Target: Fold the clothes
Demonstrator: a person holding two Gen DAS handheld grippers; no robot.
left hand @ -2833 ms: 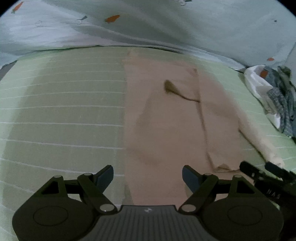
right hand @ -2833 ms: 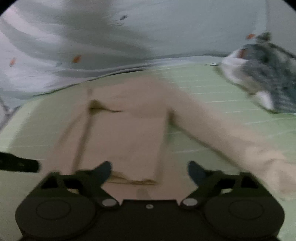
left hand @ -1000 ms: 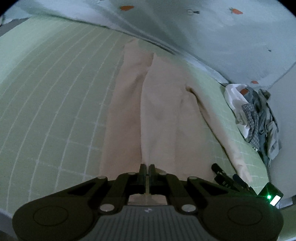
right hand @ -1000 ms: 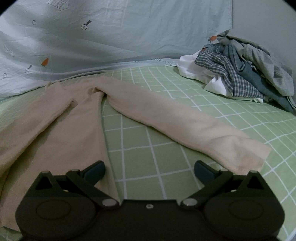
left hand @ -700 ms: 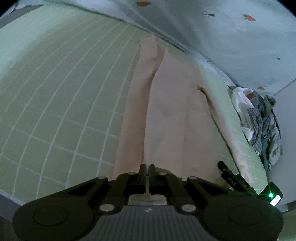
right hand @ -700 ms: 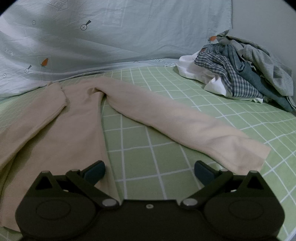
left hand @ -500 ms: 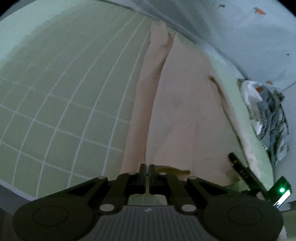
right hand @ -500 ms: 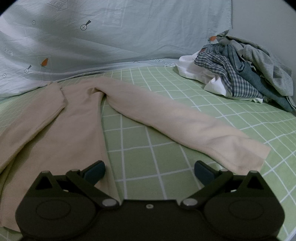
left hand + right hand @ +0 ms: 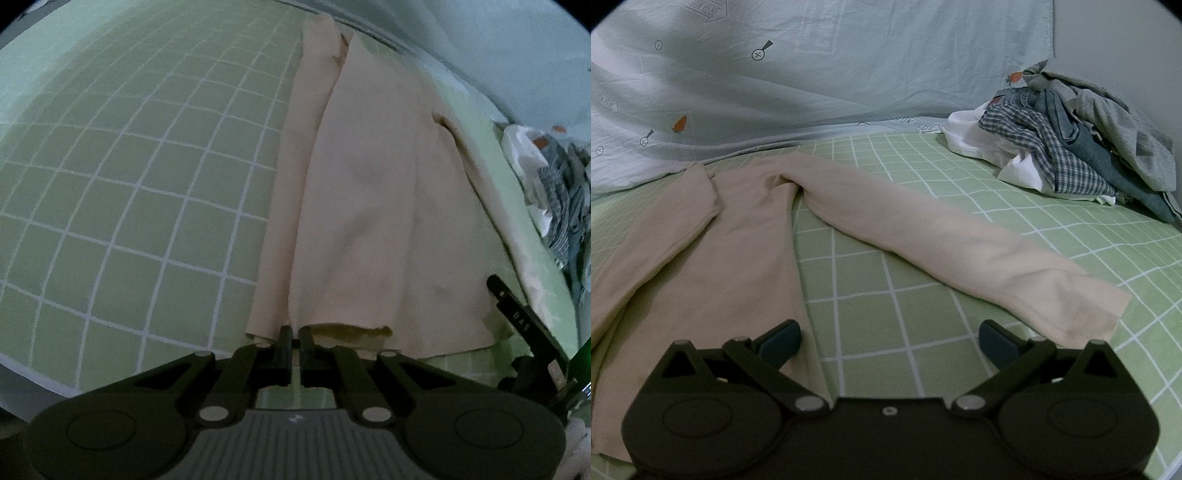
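A beige long-sleeved shirt (image 9: 369, 203) lies flat on the green checked bed sheet (image 9: 129, 166), its left side folded over the body. My left gripper (image 9: 295, 332) points steeply down at the shirt's near hem. Its jaws are opening, a narrow gap shows between them, and the hem's folded edge lies right at the tips. My right gripper (image 9: 890, 339) stands open low over the sheet, with the shirt (image 9: 701, 266) under its left finger and nothing held. The right sleeve (image 9: 960, 243) stretches out to the right.
A pile of loose clothes (image 9: 1071, 147), white, checked and grey, sits at the bed's far right corner. A pale blue printed cover (image 9: 812, 74) rises behind the bed. The bed's near edge (image 9: 44, 376) runs just left of my left gripper.
My left gripper, shut on the hem a second ago, has sunk toward the bed and its jaws have parted slightly. The right gripper has stayed still and open.
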